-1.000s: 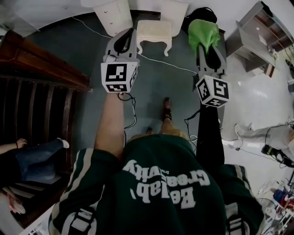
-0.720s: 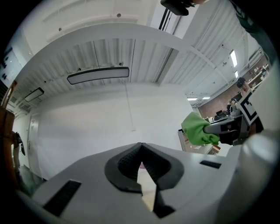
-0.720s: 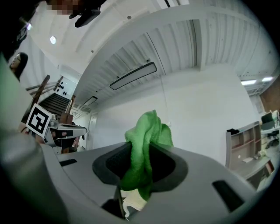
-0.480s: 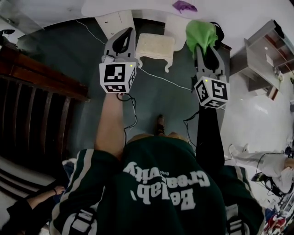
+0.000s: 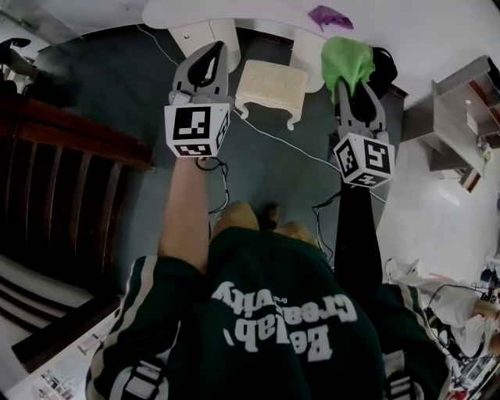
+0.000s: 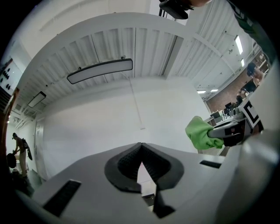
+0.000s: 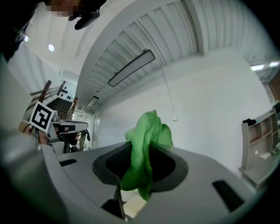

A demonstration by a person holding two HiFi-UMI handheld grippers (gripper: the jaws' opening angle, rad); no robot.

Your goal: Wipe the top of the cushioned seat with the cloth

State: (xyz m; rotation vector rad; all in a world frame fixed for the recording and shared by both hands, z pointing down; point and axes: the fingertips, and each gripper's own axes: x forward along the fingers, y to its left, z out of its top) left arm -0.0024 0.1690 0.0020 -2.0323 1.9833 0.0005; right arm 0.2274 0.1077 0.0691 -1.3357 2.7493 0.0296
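Note:
The cream cushioned seat, a small stool with curved white legs, stands on the grey floor ahead of me, between my two raised grippers. My right gripper is shut on a bright green cloth, which bunches up above the jaws. It hangs to the right of the stool, apart from it. My left gripper is shut with nothing in it, its jaws meeting at the tip. It hovers left of the stool. The green cloth also shows in the left gripper view.
A white table with a purple cloth on it stands beyond the stool. A dark wooden staircase railing runs along the left. A white cable crosses the floor. A shelf unit is at the right.
I have stepped forward: the stool and white table have slid closer and lower in the head view. Both grippers stay raised, the right one keeping its hold on the cloth.

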